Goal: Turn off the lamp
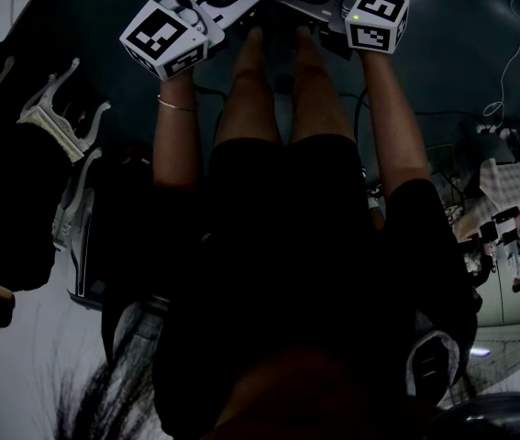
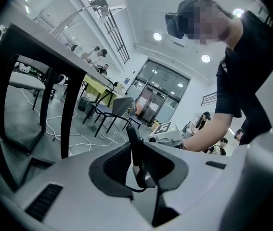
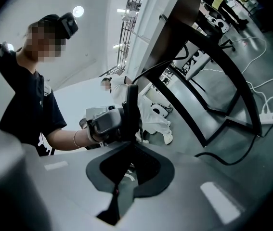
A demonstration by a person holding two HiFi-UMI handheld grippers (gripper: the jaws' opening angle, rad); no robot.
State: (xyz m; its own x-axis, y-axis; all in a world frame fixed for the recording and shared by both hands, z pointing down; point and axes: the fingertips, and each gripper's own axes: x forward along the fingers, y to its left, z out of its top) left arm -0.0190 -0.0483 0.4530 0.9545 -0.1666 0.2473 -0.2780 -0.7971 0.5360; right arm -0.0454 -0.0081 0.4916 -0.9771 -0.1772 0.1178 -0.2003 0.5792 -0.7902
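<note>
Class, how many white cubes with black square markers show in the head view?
2: the left cube at upper left, the right cube at upper right. Others may be hidden.

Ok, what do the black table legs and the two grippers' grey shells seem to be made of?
The table legs: likely painted metal, matte black; straight flat bars, thin for their span. The left gripper and right gripper shells: seemingly moulded plastic, smooth satin grey, rounded edges and recessed slots.

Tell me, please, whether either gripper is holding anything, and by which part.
Nothing is held: the left gripper and the right gripper each have their jaws shut together, with nothing between them.
</note>
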